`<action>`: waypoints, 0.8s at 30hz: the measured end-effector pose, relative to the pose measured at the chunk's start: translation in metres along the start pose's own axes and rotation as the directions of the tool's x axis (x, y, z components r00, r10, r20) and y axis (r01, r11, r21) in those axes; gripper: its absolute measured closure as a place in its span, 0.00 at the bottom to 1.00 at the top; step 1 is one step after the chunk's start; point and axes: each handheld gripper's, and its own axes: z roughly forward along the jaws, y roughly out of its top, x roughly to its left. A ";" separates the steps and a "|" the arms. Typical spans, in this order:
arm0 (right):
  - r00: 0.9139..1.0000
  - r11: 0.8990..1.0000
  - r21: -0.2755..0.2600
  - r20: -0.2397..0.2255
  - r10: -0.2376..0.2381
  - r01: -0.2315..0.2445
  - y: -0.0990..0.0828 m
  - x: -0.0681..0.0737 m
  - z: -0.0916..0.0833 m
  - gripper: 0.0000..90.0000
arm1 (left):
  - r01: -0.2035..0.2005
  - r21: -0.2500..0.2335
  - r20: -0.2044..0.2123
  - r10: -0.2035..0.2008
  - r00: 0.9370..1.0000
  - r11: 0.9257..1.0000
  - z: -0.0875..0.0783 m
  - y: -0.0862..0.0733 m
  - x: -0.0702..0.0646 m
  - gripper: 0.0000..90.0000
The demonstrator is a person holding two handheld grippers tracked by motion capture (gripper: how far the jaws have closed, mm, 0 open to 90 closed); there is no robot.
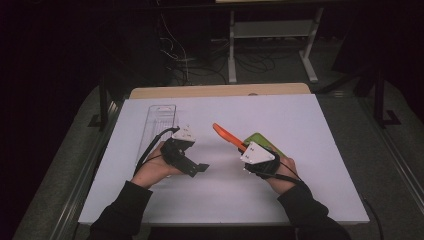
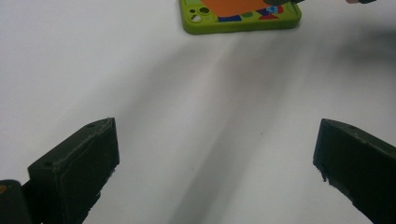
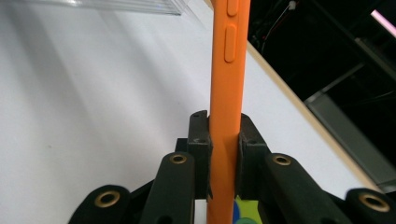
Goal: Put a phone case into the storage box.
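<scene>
An orange phone case [image 1: 226, 135] [image 3: 227, 93] is pinched edge-on in my right gripper [image 1: 243, 148] [image 3: 223, 140], raised off the white table and pointing up and left. A green phone case [image 1: 263, 143] [image 2: 240, 16] lies flat on the table just under and behind that gripper; in the left gripper view an orange surface with coloured shapes shows inside it. My left gripper [image 1: 200, 168] [image 2: 217, 163] rests low over bare table at centre left, jaws wide apart with nothing between them.
A clear plastic tray [image 1: 159, 125] lies at the back left of the white table [image 1: 300, 190]. A wooden board edge [image 1: 220, 91] runs along the far side. Beyond it are a dark floor, cables and a metal stand [image 1: 272, 30].
</scene>
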 end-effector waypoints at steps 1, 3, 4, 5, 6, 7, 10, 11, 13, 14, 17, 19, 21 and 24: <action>1.000 1.000 0.001 -0.006 0.021 -0.021 0.000 0.000 0.000 0.87 | 0.000 -0.001 -0.003 0.000 1.000 1.000 0.000 0.000 0.000 0.00; 0.998 0.998 -0.004 -0.027 0.062 -0.062 0.000 -0.003 0.000 0.87 | 0.003 -0.001 -0.005 -0.003 1.000 1.000 0.000 0.000 0.000 0.00; 0.996 0.996 -0.009 -0.036 0.083 -0.083 0.000 -0.004 0.000 0.87 | 0.004 -0.002 -0.006 -0.004 1.000 1.000 0.000 0.000 0.000 0.00; 0.995 0.996 -0.010 -0.048 0.091 -0.092 -0.001 -0.006 0.001 0.87 | 0.009 -0.006 -0.006 -0.009 1.000 1.000 0.000 0.000 0.000 0.00; 0.993 0.994 -0.005 -0.055 0.109 -0.110 -0.001 -0.006 0.000 0.87 | 0.012 -0.009 -0.004 -0.012 1.000 1.000 0.001 0.000 0.000 0.00; 0.989 0.991 -0.008 -0.064 0.131 -0.132 -0.002 -0.008 0.001 0.87 | 0.004 -0.003 -0.006 -0.004 1.000 1.000 0.000 0.000 0.000 0.00; 0.974 0.978 -0.004 -0.095 0.205 -0.207 -0.003 -0.011 0.001 0.87 | 0.008 -0.014 -0.008 -0.008 1.000 1.000 0.000 0.000 0.000 0.00; 0.966 0.972 -0.006 -0.111 0.233 -0.235 -0.003 -0.013 0.001 0.87 | 0.012 -0.017 -0.009 -0.012 1.000 1.000 0.000 0.000 0.000 0.00; 0.954 0.962 -0.006 -0.127 0.270 -0.273 -0.004 -0.016 0.001 0.87 | 0.015 -0.020 -0.007 -0.015 1.000 1.000 0.000 0.000 0.000 0.00; 0.949 0.957 -0.005 -0.135 0.285 -0.288 -0.005 -0.018 0.001 0.87 | 0.012 -0.022 -0.010 -0.012 1.000 1.000 0.000 0.000 0.001 0.00; 0.926 0.939 0.004 -0.162 0.340 -0.344 -0.008 -0.023 0.001 0.87 | 0.012 -0.023 -0.011 -0.012 1.000 1.000 0.000 0.000 0.001 0.00; 0.909 0.925 0.012 -0.182 0.375 -0.379 -0.010 -0.026 0.002 0.87 | 0.012 -0.023 -0.015 -0.012 1.000 1.000 0.000 0.000 0.001 0.00; 0.888 0.907 0.011 -0.200 0.414 -0.420 -0.011 -0.027 0.002 0.87 | 0.013 -0.023 -0.015 -0.013 1.000 1.000 0.000 0.000 0.001 0.00; 0.869 0.891 0.014 -0.214 0.445 -0.453 -0.014 -0.030 0.002 0.87 | 0.010 -0.017 -0.018 -0.011 1.000 1.000 -0.001 0.000 0.002 0.00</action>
